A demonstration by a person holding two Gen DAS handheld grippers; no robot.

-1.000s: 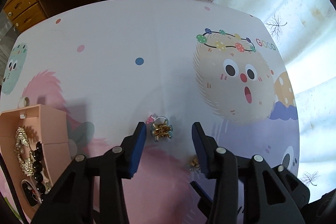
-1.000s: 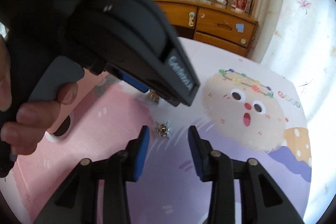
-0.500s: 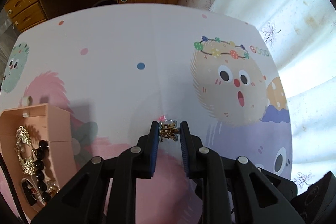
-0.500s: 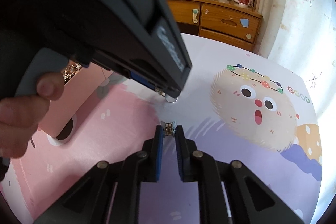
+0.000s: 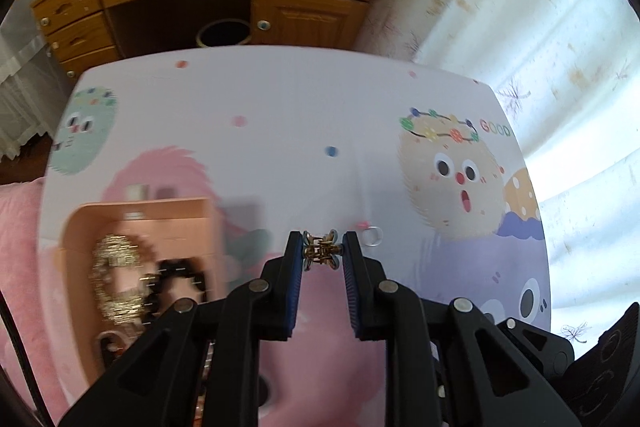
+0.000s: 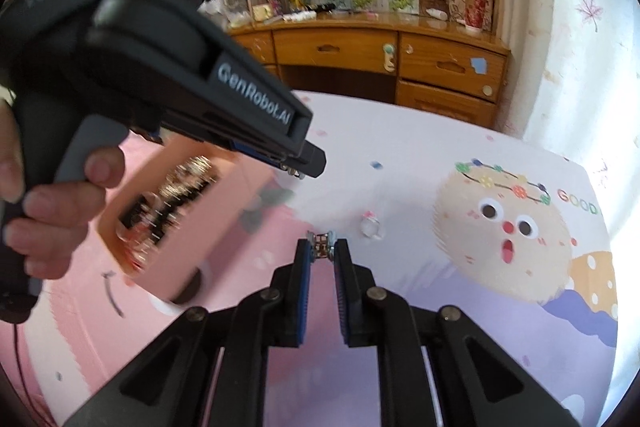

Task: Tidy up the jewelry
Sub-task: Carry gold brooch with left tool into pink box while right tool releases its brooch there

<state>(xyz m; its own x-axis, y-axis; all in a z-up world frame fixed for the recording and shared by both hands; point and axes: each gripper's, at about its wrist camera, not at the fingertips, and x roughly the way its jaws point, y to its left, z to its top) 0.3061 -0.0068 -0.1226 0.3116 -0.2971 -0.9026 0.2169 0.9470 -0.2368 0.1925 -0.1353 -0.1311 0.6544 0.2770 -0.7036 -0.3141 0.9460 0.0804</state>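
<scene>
Clearly both carries aim at the pink tray, blurred at left. Lower centre, the left gripper pinches a gold earring; the right gripper pinches its twin. Each should release low inside. A ring lies on the mat; tray contents are unreadable.

Left tongs: jaws nearly closed, pinching a small gold piece at the tips, held above the tabletop. Right tongs: jaws likewise nearly closed, clamped on a small piece. Left hand: fingers wrapped around the grey handle.
</scene>
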